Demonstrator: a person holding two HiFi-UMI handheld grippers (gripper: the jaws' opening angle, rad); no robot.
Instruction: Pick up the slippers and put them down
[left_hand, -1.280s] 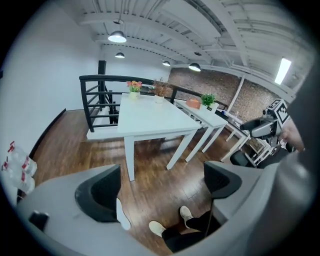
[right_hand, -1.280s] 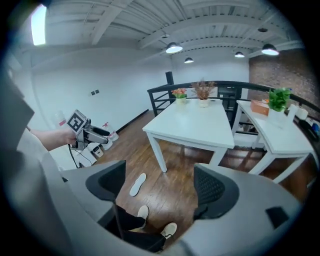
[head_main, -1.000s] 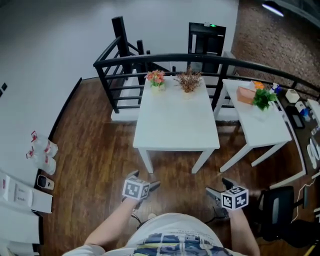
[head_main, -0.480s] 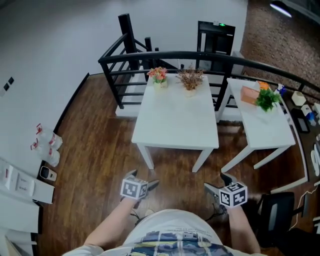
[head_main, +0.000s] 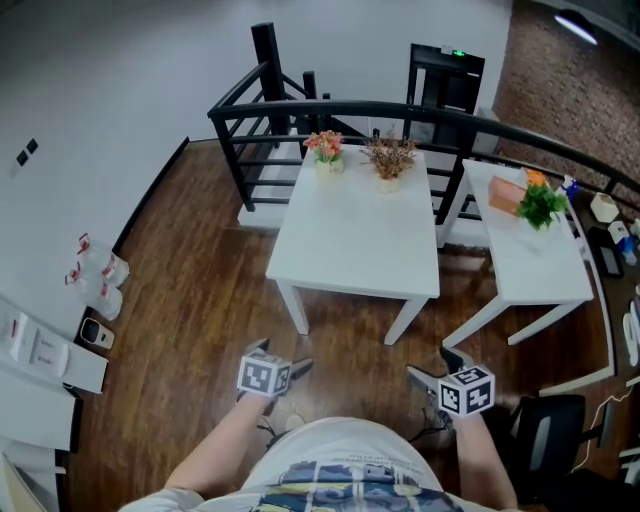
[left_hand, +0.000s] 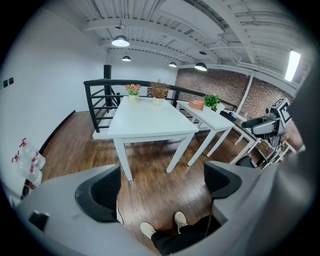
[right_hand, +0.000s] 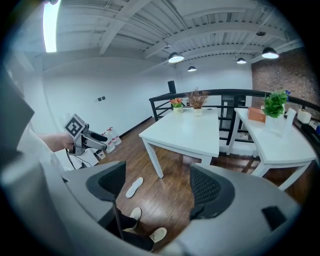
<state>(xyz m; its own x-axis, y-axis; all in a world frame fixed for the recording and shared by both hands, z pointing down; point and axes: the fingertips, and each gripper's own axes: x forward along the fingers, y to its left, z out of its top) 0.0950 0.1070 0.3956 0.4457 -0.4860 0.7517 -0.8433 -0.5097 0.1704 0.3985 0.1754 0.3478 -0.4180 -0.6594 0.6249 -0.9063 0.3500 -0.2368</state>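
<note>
left gripper (head_main: 282, 358) at near left, pointing down at floor, jaws apart, nothing between. right gripper (head_main: 430, 365) at near right, jaws apart, likewise empty. one white slipper (right_hand: 134, 187) flat on wood floor (head_main: 200, 300), just left of person's shoes (right_hand: 159, 233), short of near left leg of white table (head_main: 355, 240), clear of both grippers. pink flower pot (head_main: 325, 150) and dried-plant pot (head_main: 390, 158) on table's far edge. black railing (head_main: 300, 110) beyond.
</note>
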